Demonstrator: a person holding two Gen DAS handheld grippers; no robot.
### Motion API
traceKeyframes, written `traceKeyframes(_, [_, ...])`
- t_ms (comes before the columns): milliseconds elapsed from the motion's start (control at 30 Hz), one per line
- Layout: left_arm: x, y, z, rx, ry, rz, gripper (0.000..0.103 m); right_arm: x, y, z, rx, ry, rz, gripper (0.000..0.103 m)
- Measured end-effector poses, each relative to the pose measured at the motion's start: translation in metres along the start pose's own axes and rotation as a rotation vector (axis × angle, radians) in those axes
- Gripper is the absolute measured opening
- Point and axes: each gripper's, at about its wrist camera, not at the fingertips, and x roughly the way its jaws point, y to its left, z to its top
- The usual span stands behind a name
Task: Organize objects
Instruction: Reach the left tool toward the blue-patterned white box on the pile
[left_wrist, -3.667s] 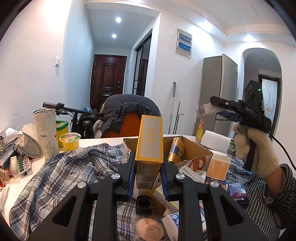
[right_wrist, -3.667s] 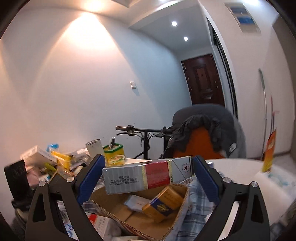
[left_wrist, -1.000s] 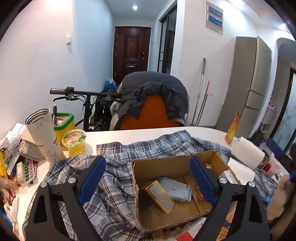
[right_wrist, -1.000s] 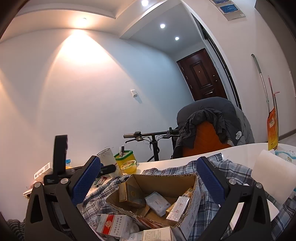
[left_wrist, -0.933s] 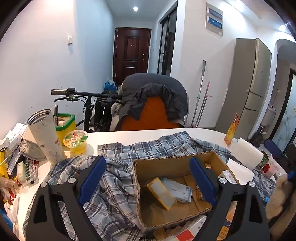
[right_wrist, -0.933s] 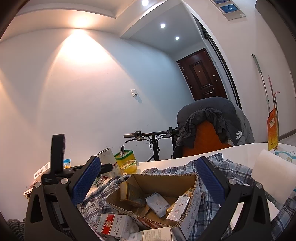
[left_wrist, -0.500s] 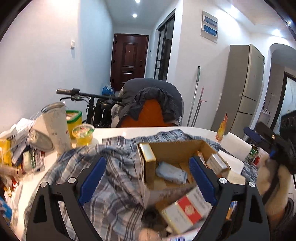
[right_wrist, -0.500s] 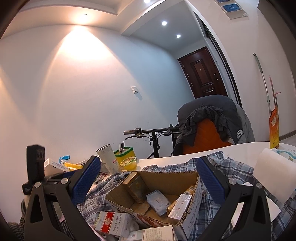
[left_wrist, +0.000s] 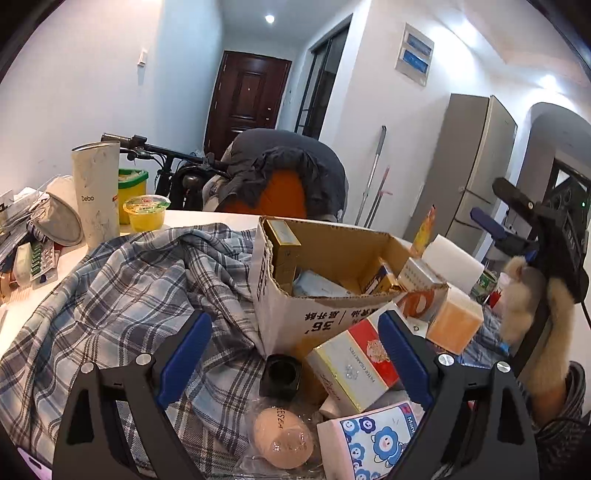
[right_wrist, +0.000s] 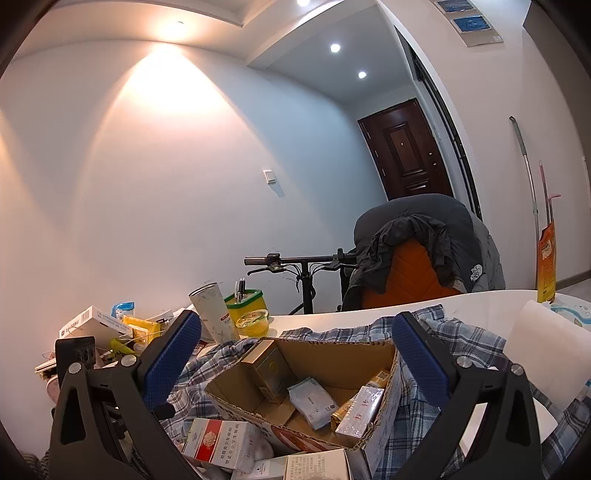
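An open cardboard box (left_wrist: 325, 314) sits on a plaid shirt (left_wrist: 129, 295) on the white table. It holds a gold box (left_wrist: 282, 243), a pale packet (right_wrist: 310, 400) and other small boxes. My left gripper (left_wrist: 293, 354) is open and empty, low in front of the box, over a white-and-red cigarette carton (left_wrist: 354, 365), a black cap (left_wrist: 279, 374) and a wrapped egg (left_wrist: 282, 437). My right gripper (right_wrist: 295, 362) is open and empty, above the box (right_wrist: 376, 435). The carton shows in the right wrist view (right_wrist: 218, 443) too.
A tall white tube (left_wrist: 96, 192), a yellow cup (left_wrist: 146, 212) and a clutter of packets (left_wrist: 29, 251) stand at the table's left. An orange block (left_wrist: 454, 325) and a white roll (left_wrist: 452, 264) lie right of the box. A jacket-draped chair (left_wrist: 280, 181) and a bicycle stand behind.
The left gripper has dropped lower and nearer the table's front, so the carton, cap and egg now lie between its fingers. The right gripper has barely moved. Both stay open.
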Motion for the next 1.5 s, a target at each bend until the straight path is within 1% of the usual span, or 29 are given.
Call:
traceKeyframes(67, [-0.004, -0.004, -0.001, 0.014, -0.015, -0.007, 0.093, 0.0, 0.001, -0.001, -0.01, -0.003, -0.006, 0.103])
traceKeyframes(167, [-0.011, -0.011, -0.001, 0.038, -0.031, -0.041, 0.093, 0.002, -0.001, -0.003, -0.009, 0.006, -0.012, 0.103])
traceKeyframes(267, [-0.008, -0.017, -0.001, 0.054, -0.016, -0.064, 0.093, 0.005, -0.001, -0.004, -0.009, 0.024, -0.012, 0.103])
traceKeyframes(333, [-0.005, -0.02, -0.001, 0.06, -0.006, -0.062, 0.093, 0.005, 0.0, -0.004, -0.013, 0.032, -0.008, 0.103])
traceKeyframes(467, [-0.008, -0.022, -0.002, 0.067, -0.019, -0.066, 0.094, 0.003, 0.005, -0.004, -0.026, 0.026, -0.001, 0.103])
traceKeyframes(633, [-0.007, -0.02, -0.003, 0.06, -0.014, -0.065, 0.094, 0.001, 0.006, -0.004, -0.024, 0.023, 0.006, 0.103])
traceKeyframes(667, [-0.007, -0.019, -0.003, 0.058, -0.014, -0.065, 0.096, 0.001, 0.006, -0.004, -0.023, 0.02, 0.007, 0.103])
traceKeyframes(700, [-0.007, -0.019, -0.003, 0.06, -0.018, -0.066, 0.103, 0.0, 0.006, -0.004, -0.022, 0.018, 0.008, 0.103])
traceKeyframes(800, [-0.013, -0.021, -0.004, 0.075, -0.06, -0.072, 0.103, -0.001, 0.006, -0.003, -0.018, 0.014, 0.013, 0.103])
traceKeyframes(867, [-0.014, -0.022, -0.005, 0.082, -0.063, -0.063, 0.103, -0.001, 0.006, -0.003, -0.019, 0.014, 0.013, 0.103])
traceKeyframes(1033, [-0.009, -0.021, -0.003, 0.073, -0.035, -0.07, 0.103, 0.002, 0.006, -0.004, -0.02, 0.028, 0.012, 0.103])
traceKeyframes(1100, [-0.008, -0.022, -0.004, 0.074, -0.026, -0.06, 0.103, 0.004, 0.007, -0.005, -0.022, 0.036, 0.01, 0.103])
traceKeyframes(1167, [-0.01, -0.026, -0.005, 0.086, -0.001, -0.065, 0.103, 0.005, 0.008, -0.006, -0.029, 0.041, 0.009, 0.103])
traceKeyframes(1233, [-0.015, -0.03, -0.011, 0.087, 0.017, -0.046, 0.103, 0.004, 0.009, -0.007, -0.035, 0.042, 0.005, 0.103])
traceKeyframes(1367, [-0.028, -0.051, -0.029, 0.113, 0.047, 0.007, 0.103, 0.005, 0.009, -0.007, -0.029, 0.05, 0.014, 0.103])
traceKeyframes(1433, [-0.026, -0.062, -0.036, 0.121, 0.083, 0.022, 0.103, 0.005, 0.01, -0.008, -0.035, 0.054, 0.014, 0.103])
traceKeyframes(1500, [-0.017, -0.071, -0.044, 0.146, 0.127, 0.039, 0.103, 0.005, 0.012, -0.008, -0.04, 0.054, 0.015, 0.103])
